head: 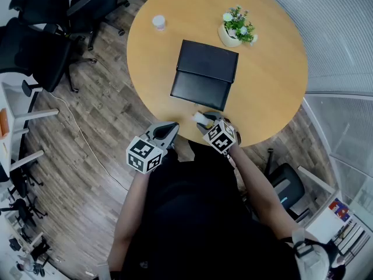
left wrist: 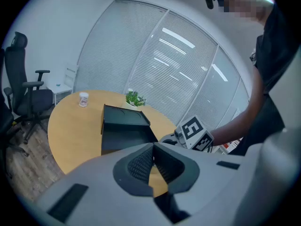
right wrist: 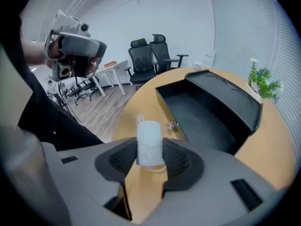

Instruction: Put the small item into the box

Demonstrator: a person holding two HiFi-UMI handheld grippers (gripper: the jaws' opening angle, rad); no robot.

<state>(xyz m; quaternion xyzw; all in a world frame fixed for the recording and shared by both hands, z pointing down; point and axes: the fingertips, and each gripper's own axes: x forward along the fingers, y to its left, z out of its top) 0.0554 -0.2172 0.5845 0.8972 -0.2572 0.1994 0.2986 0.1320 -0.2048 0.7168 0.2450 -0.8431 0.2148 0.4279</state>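
A black box (head: 205,74) lies open in the middle of the round wooden table (head: 274,74), its lid folded back. My right gripper (head: 202,120) hovers at the table's near edge just in front of the box, shut on a small white item (head: 201,118). In the right gripper view the small white item (right wrist: 149,138) stands upright between the pads of my right gripper (right wrist: 149,150), with the box (right wrist: 207,112) just ahead to the right. My left gripper (head: 172,128) hangs off the table edge to the left, its jaws (left wrist: 153,144) shut and holding nothing.
A small potted plant (head: 237,27) and a white cup (head: 158,22) stand at the table's far side. Two tiny clear items (right wrist: 170,125) lie on the wood by the box's near corner. Black office chairs (head: 41,45) stand to the far left on the wooden floor.
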